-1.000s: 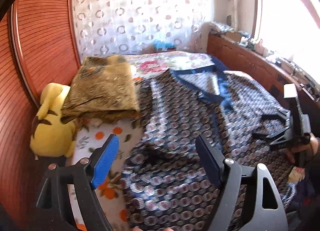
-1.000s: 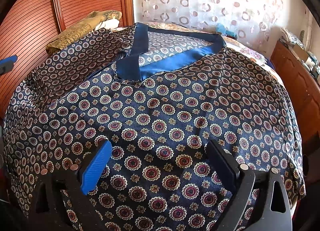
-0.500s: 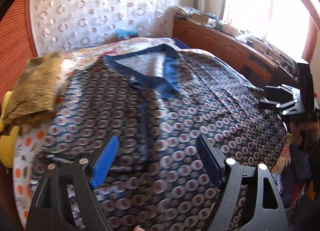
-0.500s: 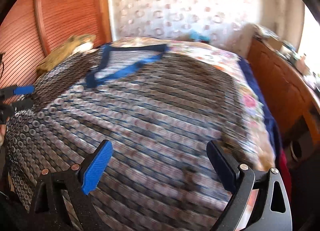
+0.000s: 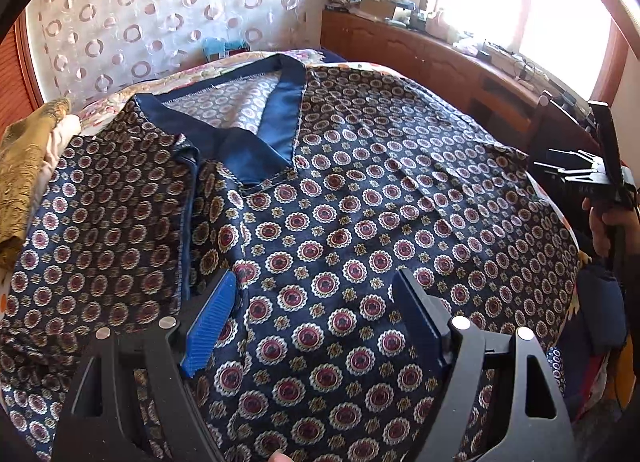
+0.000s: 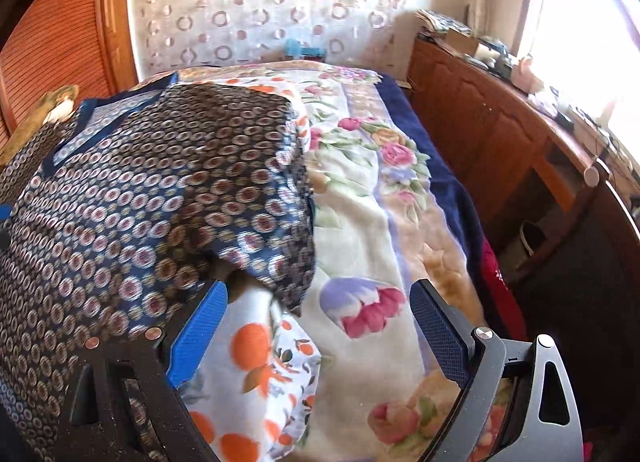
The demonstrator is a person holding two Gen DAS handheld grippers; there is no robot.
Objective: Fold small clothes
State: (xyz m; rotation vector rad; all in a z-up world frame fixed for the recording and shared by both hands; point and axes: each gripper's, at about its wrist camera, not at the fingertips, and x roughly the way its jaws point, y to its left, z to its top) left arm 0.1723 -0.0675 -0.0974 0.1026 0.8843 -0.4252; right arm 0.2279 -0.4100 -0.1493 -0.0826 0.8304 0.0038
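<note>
A navy garment printed with red and white medallions lies spread flat on the bed, its plain blue collar toward the far end. My left gripper hovers open over the garment's near middle, with nothing between its fingers. In the left wrist view, my right gripper shows at the right edge, held by a hand beside the bed. In its own view my right gripper is open above the garment's right edge, where a loose corner droops onto the blanket.
A floral blanket and an orange-print sheet cover the bed under the garment. A folded gold cloth lies at the left. A wooden cabinet with clutter runs along the right under a bright window. A ringed curtain hangs behind.
Both grippers swung to the right: the left from the bed's left side to over the garment's middle, the right from the garment's middle to its right edge. Both jaws stayed open.
</note>
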